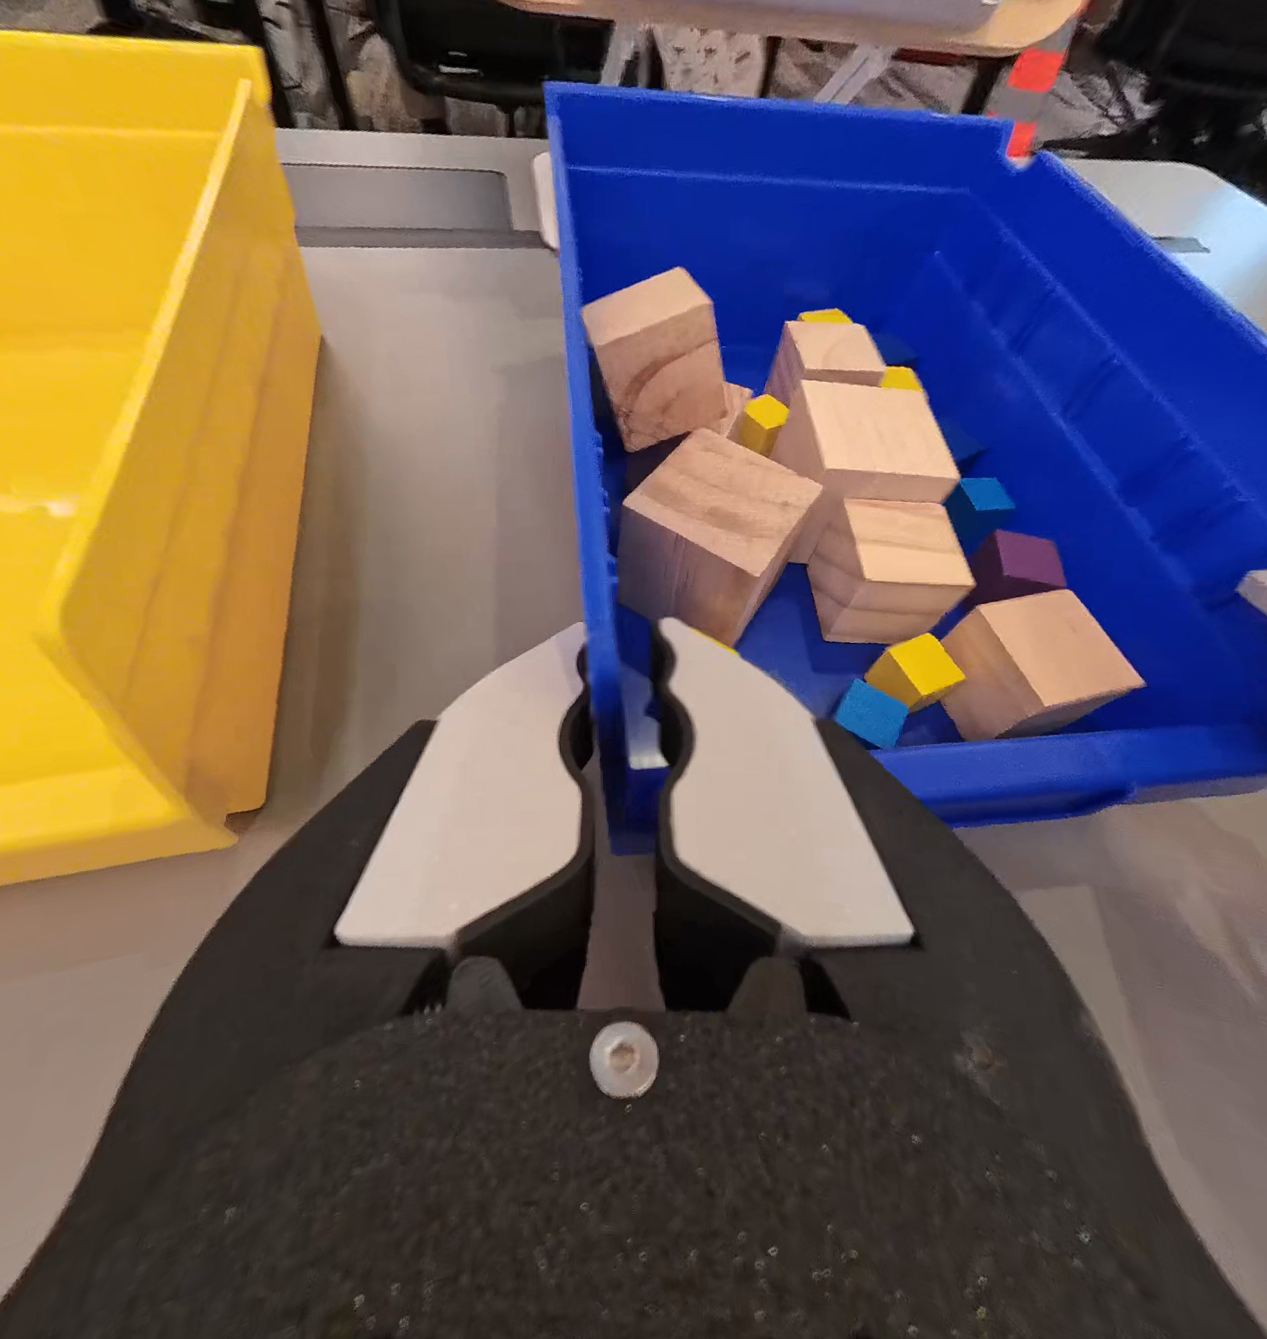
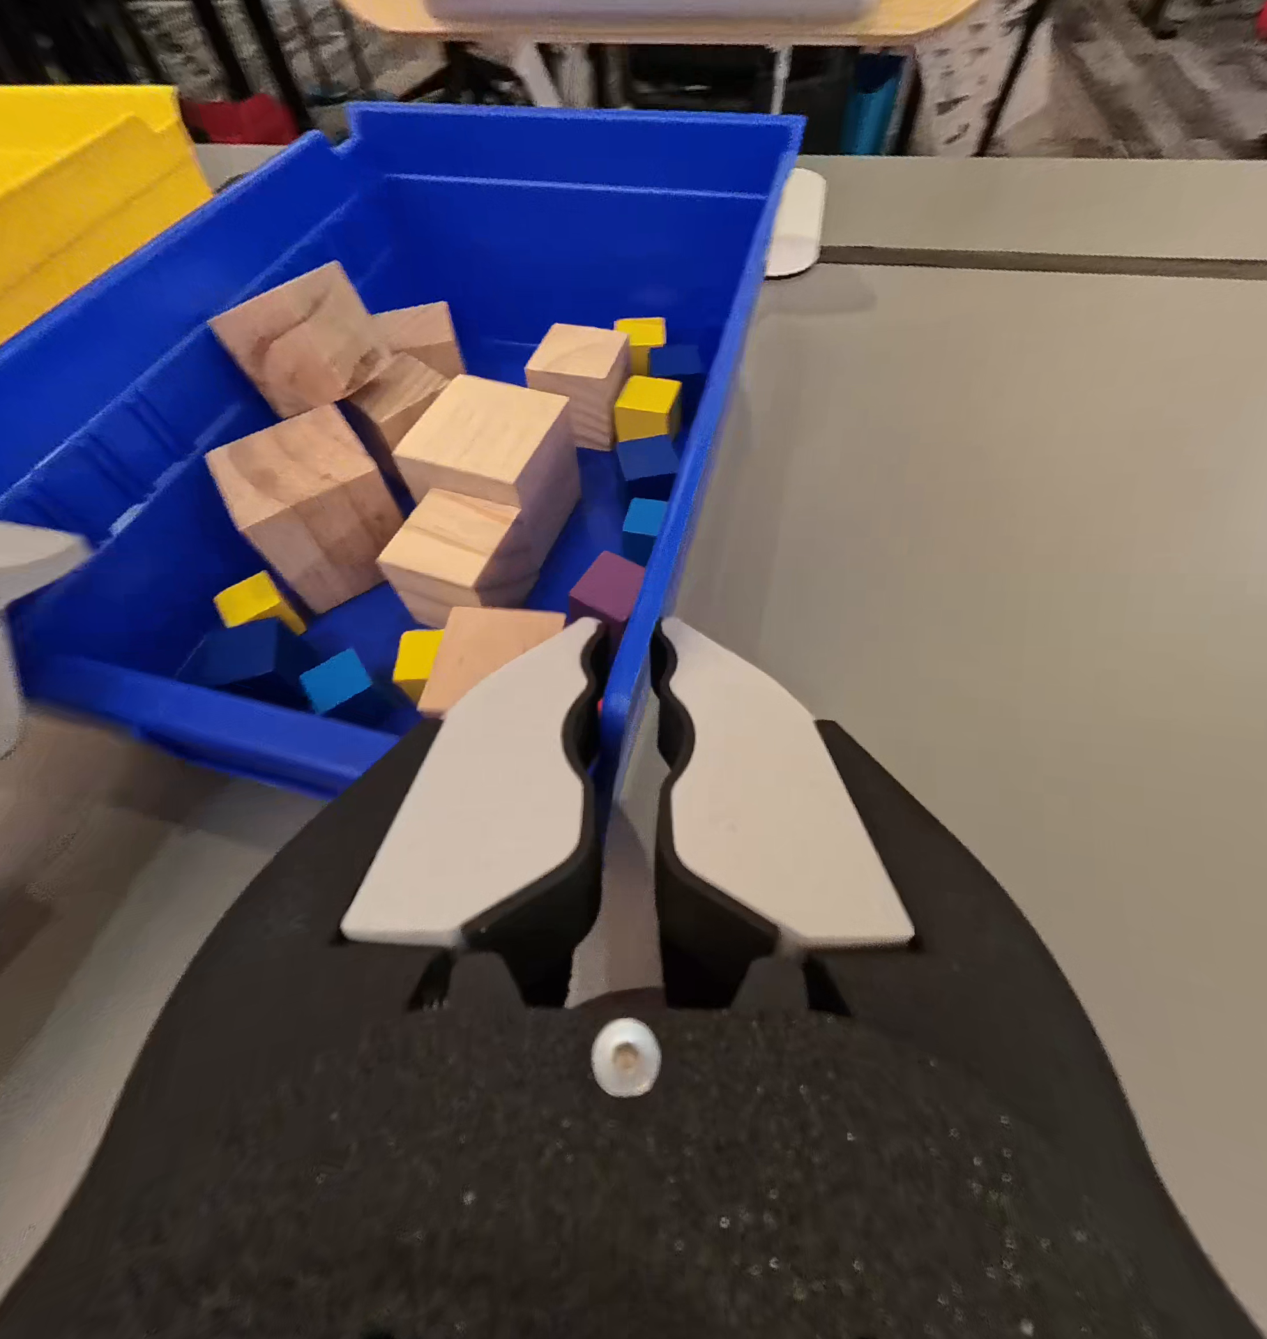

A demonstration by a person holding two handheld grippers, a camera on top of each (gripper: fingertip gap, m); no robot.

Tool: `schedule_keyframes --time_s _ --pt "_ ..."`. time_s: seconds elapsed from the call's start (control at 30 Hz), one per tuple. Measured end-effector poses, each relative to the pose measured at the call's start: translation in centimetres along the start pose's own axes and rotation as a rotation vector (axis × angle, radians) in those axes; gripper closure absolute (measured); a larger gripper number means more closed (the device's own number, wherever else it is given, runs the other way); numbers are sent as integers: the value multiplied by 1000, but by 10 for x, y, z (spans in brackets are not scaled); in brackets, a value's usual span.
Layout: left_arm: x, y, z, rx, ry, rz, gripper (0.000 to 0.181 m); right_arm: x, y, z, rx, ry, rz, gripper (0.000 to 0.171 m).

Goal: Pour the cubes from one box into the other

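Item, nearest: left hand-held gripper [image 1: 619, 637], black body with grey fingers, closed down to a narrow gap on the left side wall of the blue plastic open-topped box [image 1: 1050, 304], one finger inside and one outside. Item: right hand-held gripper [image 2: 626, 630], same build, pinching the opposite right side wall likewise; a two-sided hold, judged to let the box be lifted and tipped evenly. Item: the box, resting on or just above the grey counter [image 2: 1014, 580]; its long axis runs from 6 towards 12 o'clock, low open front towards 6, tall back wall at 12. Contents: large plain wooden cubes [image 1: 717, 529] piled mid-box, small painted yellow, blue and purple cubes [image 1: 913, 670] scattered around them. Item, at 9 to 10 o'clock in the left wrist view: yellow plastic box [image 1: 108, 435], beside the blue one, apart, apparently empty; judged the receiver.
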State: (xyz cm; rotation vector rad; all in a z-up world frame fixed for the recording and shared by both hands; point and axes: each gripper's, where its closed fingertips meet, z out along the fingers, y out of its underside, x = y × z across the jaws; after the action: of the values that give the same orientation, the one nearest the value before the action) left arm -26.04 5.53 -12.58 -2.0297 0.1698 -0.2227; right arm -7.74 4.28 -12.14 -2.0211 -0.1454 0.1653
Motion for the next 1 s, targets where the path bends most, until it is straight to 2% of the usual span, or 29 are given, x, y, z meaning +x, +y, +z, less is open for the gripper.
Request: schedule_keyframes --time_s 0.13,0.2,0.27,0.33,0.4,0.47,0.53,0.67,0.7,0.8,0.87,1.0 --pt "7 -8 -33 -2 119 17 130 -4 7 -34 -4 -141 -43 144" --pt "-6 -13 -62 10 151 41 125 -14 9 -51 32 -243 -76 144" --pt "-47 -22 -89 68 94 -3 127 -26 5 -65 68 -312 -49 147" --pt "-109 -18 -110 52 -1 -90 143 -56 -14 -87 119 -454 53 147" --pt "-168 -9 -126 7 -77 -146 142 -91 -30 -107 158 -587 23 139" --pt "-224 -4 -137 3 -179 -164 132 -121 -33 -123 188 -668 -85 133" --pt "-267 1 -132 3 -255 -161 128 -144 -28 -129 217 -701 -99 129" --pt "-291 1 -80 -20 -137 -177 123 -201 23 -114 73 -781 -32 124" --pt "-293 -5 -69 -4 -115 -171 128 -214 40 -108 16 -765 -73 120" --pt "-305 -9 -46 -31 -118 -203 176 -238 66 -93 -70 -683 -235 119" --pt "-302 -6 -48 -22 -101 -268 176 -255 69 -91 -101 -711 -272 117" --pt "-292 16 -90 -10 -181 -253 177 -277 54 -72 -108 -715 -257 102"
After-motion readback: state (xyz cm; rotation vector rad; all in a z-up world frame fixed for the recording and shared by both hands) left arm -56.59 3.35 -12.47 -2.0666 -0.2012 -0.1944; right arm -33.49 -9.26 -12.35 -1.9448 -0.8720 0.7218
